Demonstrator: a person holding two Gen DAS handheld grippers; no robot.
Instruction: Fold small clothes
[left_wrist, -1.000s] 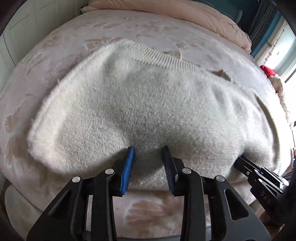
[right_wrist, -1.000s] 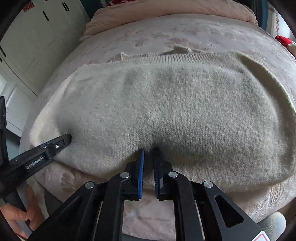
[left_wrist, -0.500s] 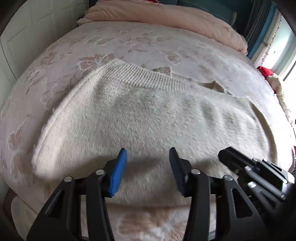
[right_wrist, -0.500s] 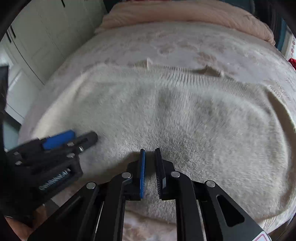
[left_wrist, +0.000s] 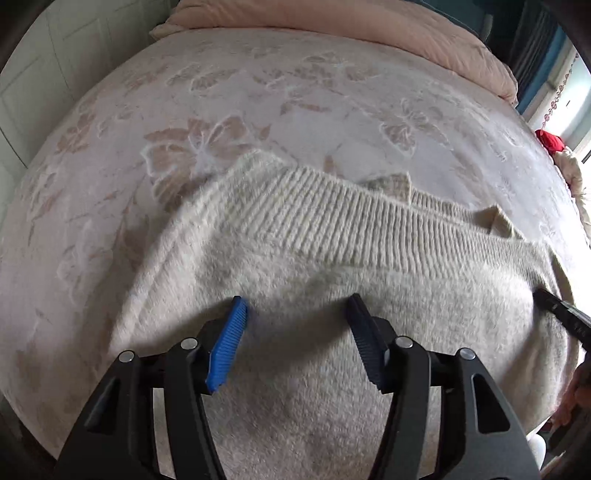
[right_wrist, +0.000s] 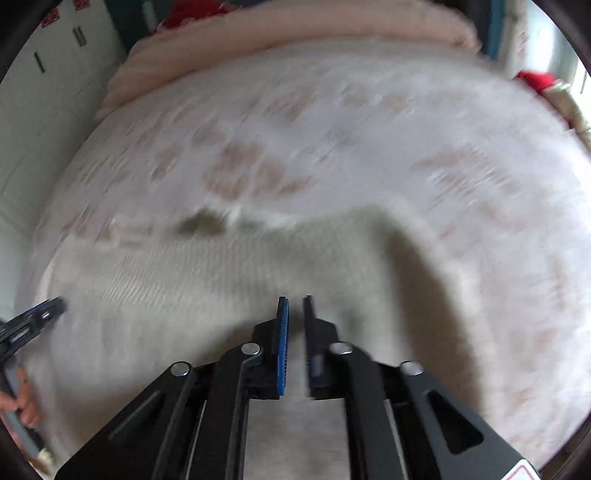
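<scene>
A fuzzy cream sweater (left_wrist: 332, 288) lies flat on the bed, its ribbed hem (left_wrist: 332, 225) on the far side. My left gripper (left_wrist: 295, 306) hovers over the sweater's middle, just short of the ribbing; its jaws are opening wide and grip no cloth. In the blurred right wrist view, my right gripper (right_wrist: 293, 306) stands over the sweater (right_wrist: 184, 295) near its right side. Its jaws are opening and show a narrow gap; I see no cloth pinched in it. Each gripper's tip shows at the edge of the other's view.
The flowered pink bedspread (left_wrist: 258, 110) stretches beyond the sweater to a rolled pink quilt (left_wrist: 369, 26) at the head. White cupboard doors (left_wrist: 44, 74) stand left of the bed. A red item (left_wrist: 550, 140) lies at the far right. A hand (right_wrist: 26, 406) shows at bottom left.
Both grippers have left the sweater's near edge and moved forward over it toward the ribbed hem. The left jaws have spread wide; the right jaws have parted a little.
</scene>
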